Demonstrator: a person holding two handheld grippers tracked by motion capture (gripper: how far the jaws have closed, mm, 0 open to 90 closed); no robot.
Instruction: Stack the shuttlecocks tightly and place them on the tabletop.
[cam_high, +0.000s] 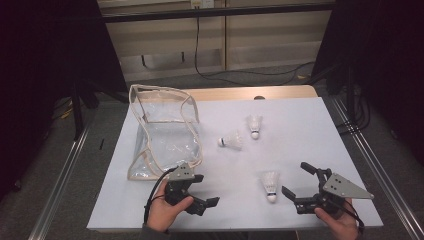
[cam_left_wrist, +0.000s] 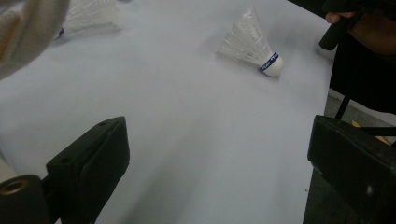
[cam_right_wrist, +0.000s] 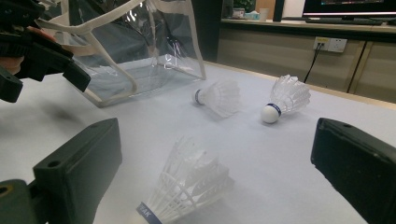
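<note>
Three white shuttlecocks lie on the white table (cam_high: 305, 125): one at the back (cam_high: 254, 125), one in the middle (cam_high: 231, 141), one near the front (cam_high: 270, 185). At the left stands a clear plastic bag with cream trim (cam_high: 162, 132), its mouth open. My left gripper (cam_high: 206, 190) is open at the front, just past the bag's near corner, and holds nothing. To the right of the front shuttlecock, my right gripper (cam_high: 297, 180) is open and points at it. In the right gripper view that shuttlecock (cam_right_wrist: 187, 186) lies between the jaws, untouched. In the left gripper view it (cam_left_wrist: 254, 44) lies farther off.
The table's front edge runs just under both hands. The right gripper view has the bag (cam_right_wrist: 135, 51) and the left gripper (cam_right_wrist: 42, 56) at its left. Metal rails flank the table (cam_high: 65, 170). A cable (cam_high: 200, 55) hangs down the back wall.
</note>
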